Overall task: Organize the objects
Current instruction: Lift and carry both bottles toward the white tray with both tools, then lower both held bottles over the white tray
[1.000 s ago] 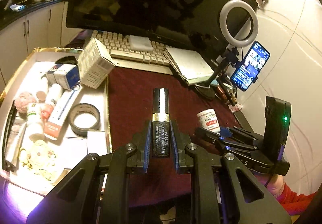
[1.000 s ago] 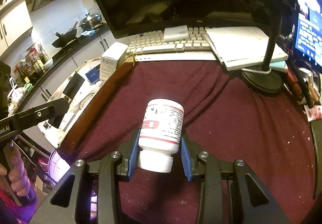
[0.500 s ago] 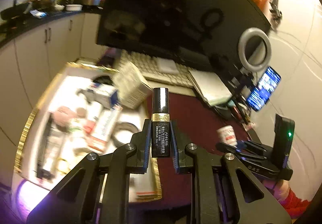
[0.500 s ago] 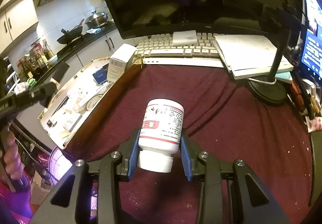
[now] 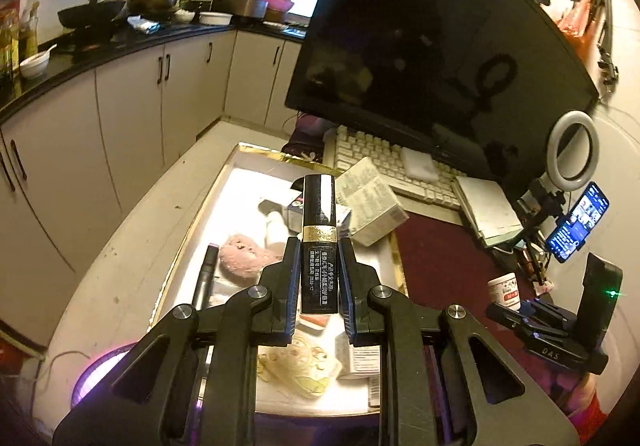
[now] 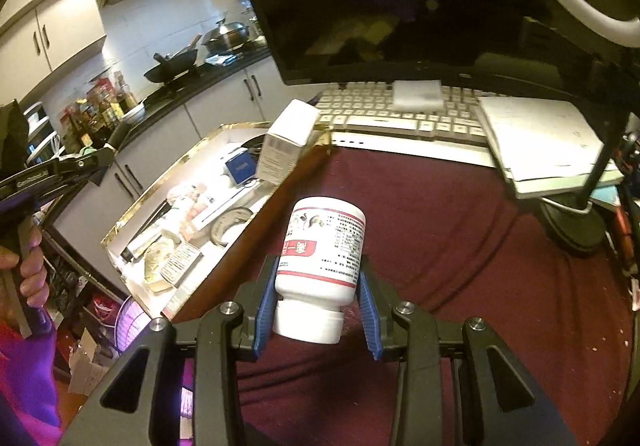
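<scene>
My left gripper is shut on a slim black tube with a gold band, held upright above the gold-rimmed white tray. The tray holds several items: a pink fluffy toy, a white carton, a black pen. My right gripper is shut on a white pill bottle with a red label, cap toward the camera, above the maroon cloth. In the left wrist view the right gripper and its white bottle appear at the right. In the right wrist view the tray lies to the left.
A dark monitor stands behind a white keyboard. A notebook, ring light stand and phone crowd the right. Kitchen cabinets lie beyond the tray. A hand holds the left gripper's handle.
My left gripper has swung left with the black tube, from over the maroon cloth to over the tray. The right gripper with the bottle has shifted slightly, its view turning toward the tray.
</scene>
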A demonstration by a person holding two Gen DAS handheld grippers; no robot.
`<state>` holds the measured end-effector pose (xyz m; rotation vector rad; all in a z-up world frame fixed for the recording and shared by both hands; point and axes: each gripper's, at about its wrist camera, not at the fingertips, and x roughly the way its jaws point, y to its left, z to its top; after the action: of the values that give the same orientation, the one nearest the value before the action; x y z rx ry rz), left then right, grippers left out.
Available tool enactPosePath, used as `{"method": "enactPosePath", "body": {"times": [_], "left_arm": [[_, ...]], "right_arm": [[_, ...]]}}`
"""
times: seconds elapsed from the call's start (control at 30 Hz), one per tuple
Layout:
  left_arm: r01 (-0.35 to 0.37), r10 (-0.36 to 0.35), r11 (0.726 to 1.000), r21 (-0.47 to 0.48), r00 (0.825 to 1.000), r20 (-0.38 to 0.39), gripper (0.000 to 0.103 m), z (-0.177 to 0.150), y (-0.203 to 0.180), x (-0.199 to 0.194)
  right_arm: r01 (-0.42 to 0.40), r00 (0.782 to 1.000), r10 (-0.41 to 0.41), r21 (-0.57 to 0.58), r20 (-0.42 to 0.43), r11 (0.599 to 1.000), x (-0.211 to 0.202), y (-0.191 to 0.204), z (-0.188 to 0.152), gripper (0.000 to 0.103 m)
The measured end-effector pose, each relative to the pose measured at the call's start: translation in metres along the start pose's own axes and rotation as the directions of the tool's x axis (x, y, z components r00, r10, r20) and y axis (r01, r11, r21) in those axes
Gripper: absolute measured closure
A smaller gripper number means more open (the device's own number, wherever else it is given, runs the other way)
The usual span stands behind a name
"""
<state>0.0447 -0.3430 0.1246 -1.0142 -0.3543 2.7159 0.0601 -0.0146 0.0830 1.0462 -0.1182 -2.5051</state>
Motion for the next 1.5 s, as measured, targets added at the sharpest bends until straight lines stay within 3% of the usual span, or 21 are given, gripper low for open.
{"method": "enactPosePath", "body": {"times": [0.67, 1.5], "left_arm": [[-0.006, 0.011, 0.998, 0.058, 0.996, -0.085, 0.086, 0.024, -0.004, 0.032], [-0.013, 0.022, 0.998, 0.068, 0.99, -0.14, 0.086, 0.031, 0.002, 0.05]], "right_arm": [[-0.064, 0.997, 0.061, -0.044, -0.053, 0.997, 0.037, 0.026, 0.019, 0.066], [-0.075, 0.995, 0.072, -0.037, -0.073, 0.996, 0.048, 0.029, 0.023, 0.066]]}}
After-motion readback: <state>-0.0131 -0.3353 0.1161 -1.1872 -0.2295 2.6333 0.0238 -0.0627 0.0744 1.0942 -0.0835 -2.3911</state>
